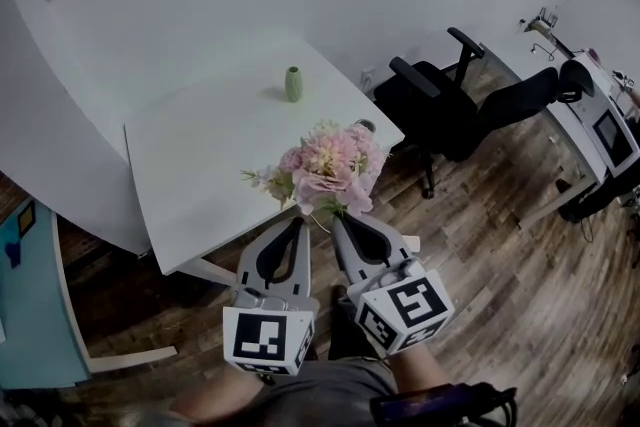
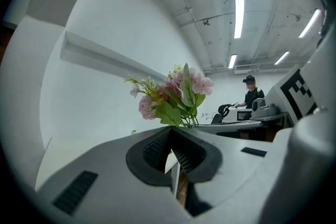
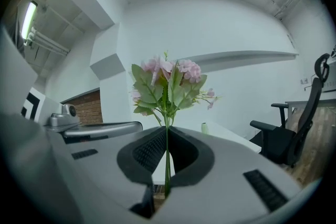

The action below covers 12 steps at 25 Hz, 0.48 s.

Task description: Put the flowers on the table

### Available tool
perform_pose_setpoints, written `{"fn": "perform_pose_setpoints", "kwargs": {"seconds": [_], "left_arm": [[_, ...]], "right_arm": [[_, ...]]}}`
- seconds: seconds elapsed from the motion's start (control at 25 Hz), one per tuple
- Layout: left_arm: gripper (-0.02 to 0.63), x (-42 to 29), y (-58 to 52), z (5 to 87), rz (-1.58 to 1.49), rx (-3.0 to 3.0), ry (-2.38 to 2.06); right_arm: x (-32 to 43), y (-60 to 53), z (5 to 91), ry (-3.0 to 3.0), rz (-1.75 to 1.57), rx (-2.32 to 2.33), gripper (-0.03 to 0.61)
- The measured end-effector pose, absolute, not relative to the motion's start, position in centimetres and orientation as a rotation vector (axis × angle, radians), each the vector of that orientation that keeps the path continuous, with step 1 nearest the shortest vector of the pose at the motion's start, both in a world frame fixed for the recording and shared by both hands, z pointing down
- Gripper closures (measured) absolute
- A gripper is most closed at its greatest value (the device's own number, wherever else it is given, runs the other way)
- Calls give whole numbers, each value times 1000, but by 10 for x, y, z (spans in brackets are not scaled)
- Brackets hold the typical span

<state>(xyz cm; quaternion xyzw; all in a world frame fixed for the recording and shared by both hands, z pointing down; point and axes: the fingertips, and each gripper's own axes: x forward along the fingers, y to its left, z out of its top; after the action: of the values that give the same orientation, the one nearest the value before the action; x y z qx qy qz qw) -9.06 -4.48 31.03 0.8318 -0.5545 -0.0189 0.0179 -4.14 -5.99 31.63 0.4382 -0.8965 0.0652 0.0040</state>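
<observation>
Both grippers were held out low in front, side by side, with tips angled toward each other and nearly meeting. Left gripper — jaws together, nothing between the pads. Right gripper — jaws closed on the thin green stem of the flowers, with the blooms just past the tips. Both marker cubes sat at the near ends, and a dark strap showed on the right forearm.

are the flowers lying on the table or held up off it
Held up off it: the right gripper has its jaws shut on the stem of the flowers, blooms over the table edge.
</observation>
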Motion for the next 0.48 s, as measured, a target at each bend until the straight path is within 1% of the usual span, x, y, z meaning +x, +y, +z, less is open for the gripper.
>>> {"fn": "perform_pose_setpoints", "kwargs": {"seconds": [0.24,0.48], "left_arm": [[606,-73,-118,319,17,2519,-1773],[606,-50,-186,302,47,2466,-1866]], "right_arm": [[-18,-134,320,-2837,265,1333,566],[6,-207,311,-2886,306,1238,566]]}}
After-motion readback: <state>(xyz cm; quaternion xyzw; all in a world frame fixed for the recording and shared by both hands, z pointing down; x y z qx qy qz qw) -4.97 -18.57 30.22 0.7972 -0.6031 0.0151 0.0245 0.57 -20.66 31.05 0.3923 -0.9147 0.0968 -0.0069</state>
